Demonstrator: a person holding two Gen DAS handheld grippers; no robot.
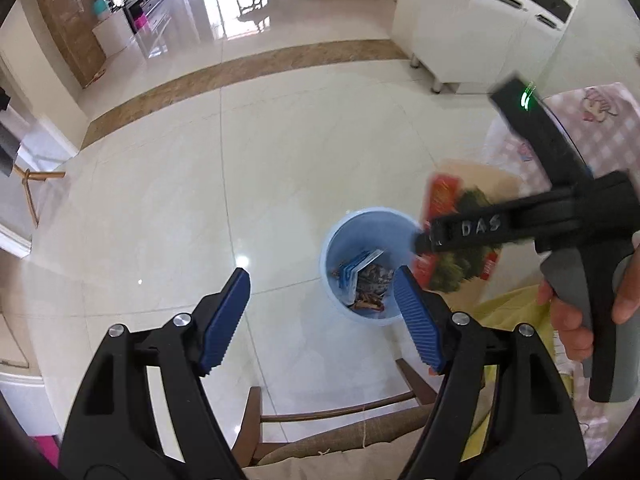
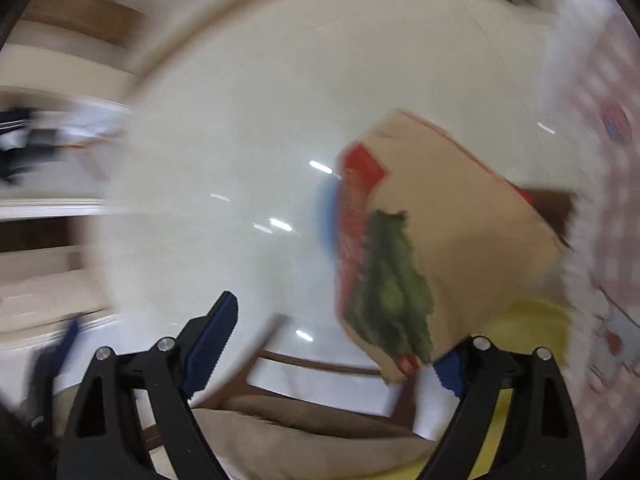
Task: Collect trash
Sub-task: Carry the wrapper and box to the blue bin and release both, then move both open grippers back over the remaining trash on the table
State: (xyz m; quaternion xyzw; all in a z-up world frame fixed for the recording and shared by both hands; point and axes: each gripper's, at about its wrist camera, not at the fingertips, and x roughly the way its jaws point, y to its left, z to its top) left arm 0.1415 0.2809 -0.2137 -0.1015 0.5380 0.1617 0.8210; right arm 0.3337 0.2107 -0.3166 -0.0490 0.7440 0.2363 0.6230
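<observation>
A pale blue bin [image 1: 362, 216] stands on the tiled floor and holds several wrappers. My left gripper [image 1: 320, 276] hangs above it, open, with nothing between its blue pads. A flat cardboard box [image 1: 444, 196] printed in red and green is in the air over the bin's right rim. A hand [image 1: 572, 340] holds the right gripper there, one of its fingers [image 1: 464, 232] crossing the box. In the blurred right wrist view the box [image 2: 440, 220] is tilted beside the right pad. The left pad [image 2: 212, 340] stands far from it, so my right gripper [image 2: 336, 332] is open. The bin [image 2: 324, 220] shows behind the box.
A wooden chair with a beige cushion [image 1: 340, 440] stands right below the grippers. A table with a pink checked cloth [image 1: 592, 128] is at the right, with a yellow cloth [image 1: 508, 312] below it. A white cabinet [image 1: 480, 40] stands at the back right.
</observation>
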